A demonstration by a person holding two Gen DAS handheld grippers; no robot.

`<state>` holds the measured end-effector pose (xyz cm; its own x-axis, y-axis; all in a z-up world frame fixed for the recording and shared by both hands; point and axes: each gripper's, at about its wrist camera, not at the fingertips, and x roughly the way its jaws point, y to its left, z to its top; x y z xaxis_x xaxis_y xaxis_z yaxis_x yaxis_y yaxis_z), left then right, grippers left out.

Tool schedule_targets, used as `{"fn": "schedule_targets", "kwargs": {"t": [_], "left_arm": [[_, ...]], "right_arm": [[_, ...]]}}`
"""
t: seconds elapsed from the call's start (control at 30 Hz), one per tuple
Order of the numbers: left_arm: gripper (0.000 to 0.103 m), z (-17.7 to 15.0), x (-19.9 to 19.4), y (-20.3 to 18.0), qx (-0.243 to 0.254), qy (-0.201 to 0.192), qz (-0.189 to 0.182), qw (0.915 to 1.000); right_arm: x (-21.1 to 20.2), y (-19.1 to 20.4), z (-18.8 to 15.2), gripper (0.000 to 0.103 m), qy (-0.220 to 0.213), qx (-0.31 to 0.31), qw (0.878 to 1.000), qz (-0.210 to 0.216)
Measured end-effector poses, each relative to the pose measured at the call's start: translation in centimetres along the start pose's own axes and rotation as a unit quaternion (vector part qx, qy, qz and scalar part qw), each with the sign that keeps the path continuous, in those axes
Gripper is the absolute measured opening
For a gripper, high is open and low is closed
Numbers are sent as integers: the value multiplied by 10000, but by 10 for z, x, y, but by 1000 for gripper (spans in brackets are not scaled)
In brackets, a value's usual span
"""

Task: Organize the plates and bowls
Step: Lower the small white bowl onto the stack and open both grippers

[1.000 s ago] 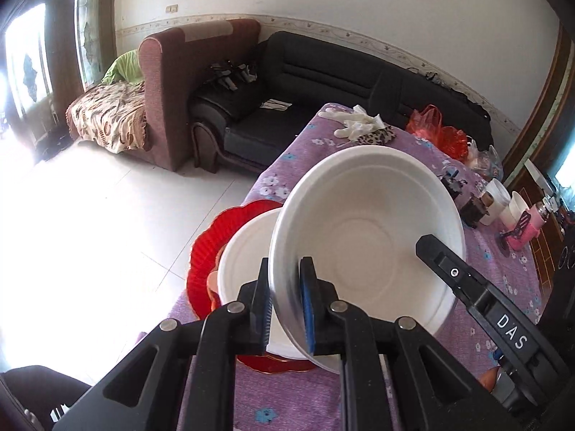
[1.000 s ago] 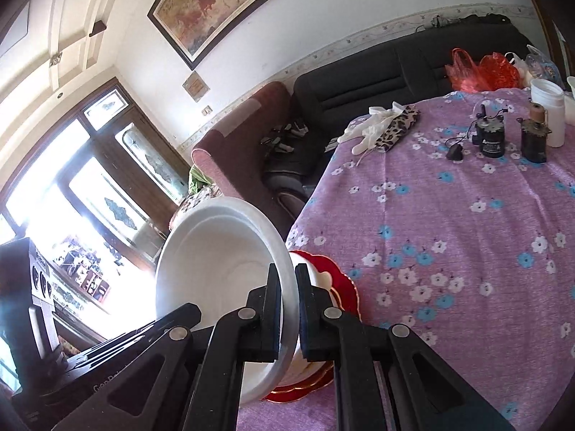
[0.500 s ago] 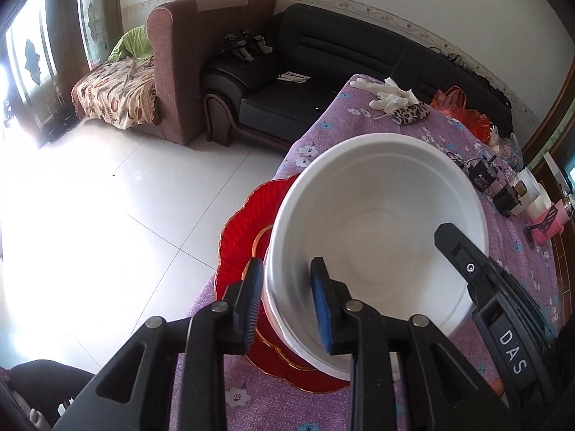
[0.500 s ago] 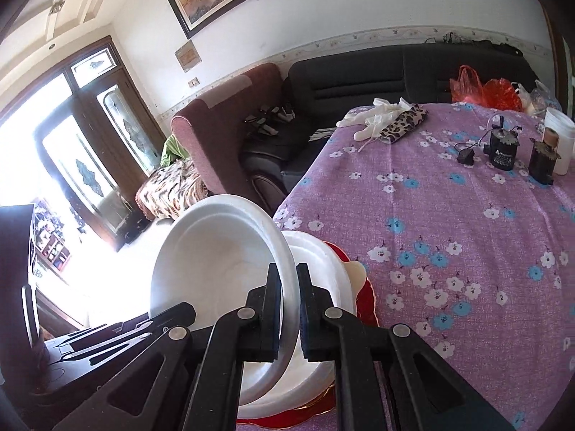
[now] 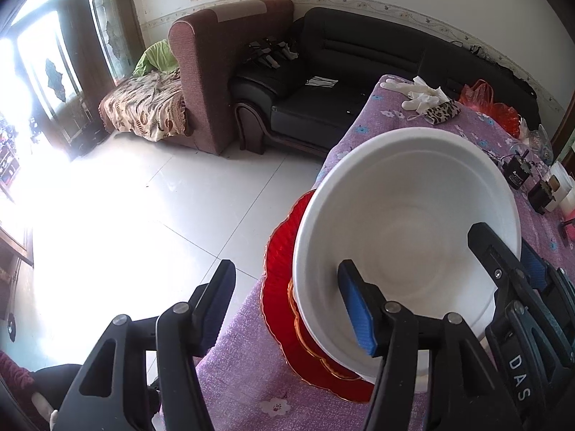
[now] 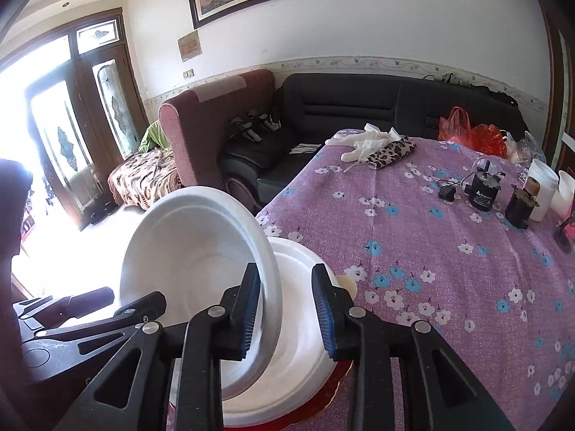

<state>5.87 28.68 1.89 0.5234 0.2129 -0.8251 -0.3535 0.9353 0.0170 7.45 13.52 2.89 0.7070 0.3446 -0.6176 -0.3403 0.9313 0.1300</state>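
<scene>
A large white bowl (image 5: 406, 222) rests tilted on a white plate (image 6: 298, 341), which lies on a red scalloped plate (image 5: 280, 287) at the near left corner of the purple flowered table (image 6: 431, 251). My left gripper (image 5: 285, 307) straddles the bowl's near rim with its jaws opening: one finger is inside the bowl, the other outside over the floor, and neither pad presses. My right gripper (image 6: 287, 305) straddles the bowl (image 6: 187, 251) at its right rim, its jaws opening, with a gap at the right pad. The right gripper's black body (image 5: 503, 280) also shows in the left wrist view.
Farther along the table lie white gloves with a leopard pouch (image 6: 377, 147), small black jars (image 6: 483, 190), a white cup (image 6: 542, 186) and red bags (image 6: 474, 136). A black sofa (image 5: 323, 82) and a brown armchair (image 5: 215, 72) stand beyond; tiled floor lies left of the table.
Both grippers were shut on the bowl's rim and have opened, the left wider. The bowl came down onto the stacked plates and now leans there, released.
</scene>
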Motion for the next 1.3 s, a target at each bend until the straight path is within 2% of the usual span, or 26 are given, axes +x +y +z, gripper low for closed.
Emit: {"fn": "schedule_targets", "kwargs": {"t": [0.1,0.17,0.3,0.47,0.67,0.77,0.9,1.0,1.07,1.2,1.3], "left_arm": [[60,0,-1,4,-15,-4,23,10000],[68,0,-2,4,31,-10,117,9999],[69,1,-5,-2,190,-59,114,9997],[73,2,-11,-5,244,-222,353,9988],[81,3,-18,-13,517,-373,606,9961],[81,5,-17,-15,633,-321,659,9953],[82,10,-14,-12,680,-168,550,9960],[82,14,-9,-16,844,-64,469,9953],[82,19,-4,-19,915,-28,548,9943],[82,24,1,-18,1098,131,433,9929],[82,27,4,-13,1161,154,598,9913]], "right_arm": [[4,2,0,41,74,-96,9999,-100],[6,2,-2,41,97,-116,9998,-150],[2,5,-3,42,-44,-259,9990,-375],[-10,2,2,56,-287,-247,9985,-405],[-6,-6,1,57,-204,-154,9990,-367],[-5,-16,1,57,-36,63,9999,-143],[2,-40,6,60,421,825,9940,580],[7,-42,10,61,567,903,9927,560],[11,-43,13,61,624,960,9918,566],[20,-55,14,63,880,1465,9811,908],[22,-69,17,63,1010,1831,9702,1222]]}}
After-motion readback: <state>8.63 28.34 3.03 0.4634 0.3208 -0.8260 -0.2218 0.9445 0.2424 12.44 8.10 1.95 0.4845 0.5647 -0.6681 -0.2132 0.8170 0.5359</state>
